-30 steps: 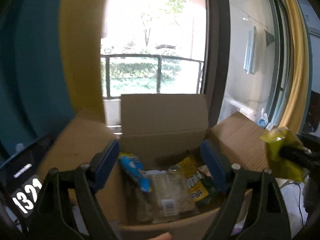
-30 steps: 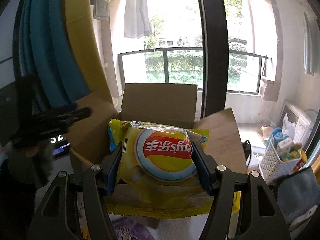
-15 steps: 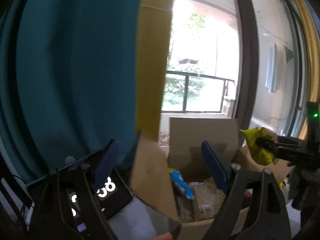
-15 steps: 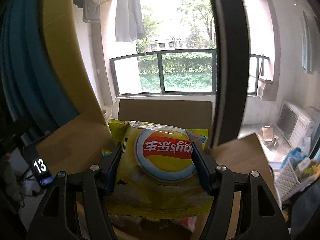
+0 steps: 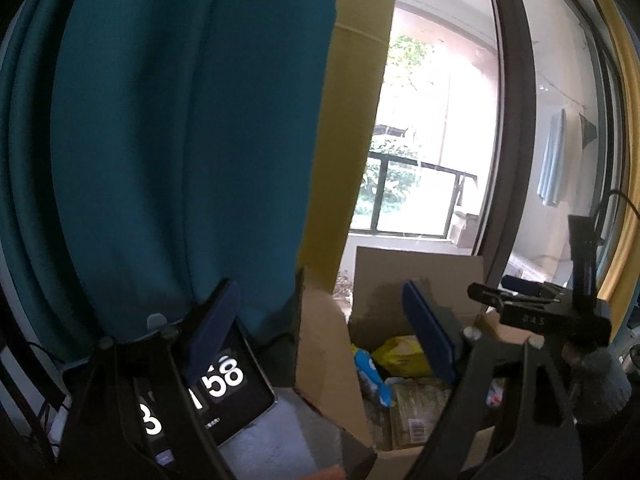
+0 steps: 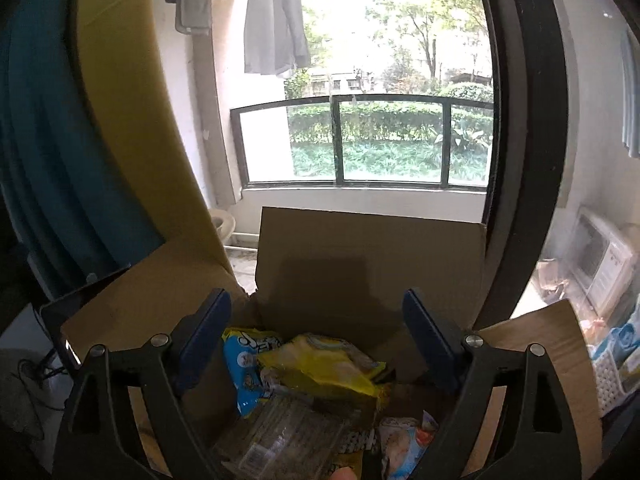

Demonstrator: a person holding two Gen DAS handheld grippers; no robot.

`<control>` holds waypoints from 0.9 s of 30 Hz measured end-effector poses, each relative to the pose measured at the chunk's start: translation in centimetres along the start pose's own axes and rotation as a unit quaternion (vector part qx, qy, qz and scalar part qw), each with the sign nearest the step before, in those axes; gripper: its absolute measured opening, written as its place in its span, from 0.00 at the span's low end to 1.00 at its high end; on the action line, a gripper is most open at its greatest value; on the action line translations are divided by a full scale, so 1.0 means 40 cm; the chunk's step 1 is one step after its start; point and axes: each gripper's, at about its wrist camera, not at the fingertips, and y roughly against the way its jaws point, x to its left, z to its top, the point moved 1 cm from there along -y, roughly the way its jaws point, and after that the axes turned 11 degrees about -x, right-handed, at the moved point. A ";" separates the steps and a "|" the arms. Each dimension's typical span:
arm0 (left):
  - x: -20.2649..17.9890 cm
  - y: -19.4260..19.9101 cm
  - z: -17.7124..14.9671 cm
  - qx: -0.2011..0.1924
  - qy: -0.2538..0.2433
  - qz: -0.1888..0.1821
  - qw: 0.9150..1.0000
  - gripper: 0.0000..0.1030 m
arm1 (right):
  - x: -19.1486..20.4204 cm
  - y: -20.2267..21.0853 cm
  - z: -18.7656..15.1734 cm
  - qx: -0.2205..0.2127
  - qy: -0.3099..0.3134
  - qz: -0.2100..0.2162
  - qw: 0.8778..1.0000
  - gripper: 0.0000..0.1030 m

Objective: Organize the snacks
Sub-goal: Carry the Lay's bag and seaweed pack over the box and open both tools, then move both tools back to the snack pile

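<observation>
The right gripper (image 6: 316, 340) is seen poised over an open cardboard box (image 6: 372, 256), its jaws having just been opening, with nothing pressed between the blue pads (image 6: 204, 336). A yellow chip bag (image 6: 324, 364) is found lying in the box below the jaws, apart from both pads. A blue snack packet (image 6: 244, 368) is tucked beside it (to its left), and a clear wrapped pack (image 6: 280, 436) lies nearer the camera.

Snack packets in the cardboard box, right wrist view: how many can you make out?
4. A blue packet at the left, the yellow chip bag on top in the middle, a clear-wrapped pack nearer the camera, and a pale packet at the lower right. More may lie hidden beneath.
</observation>
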 end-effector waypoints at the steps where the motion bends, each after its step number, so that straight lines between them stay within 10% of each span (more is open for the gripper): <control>1: -0.003 0.002 -0.001 0.001 0.000 -0.001 1.000 0.82 | 0.002 0.015 -0.002 0.001 0.006 -0.003 1.000 0.87; 27: -0.204 0.246 -0.060 0.045 -0.043 -0.078 0.995 0.83 | 0.069 0.452 -0.047 -0.021 0.044 0.022 0.999 0.87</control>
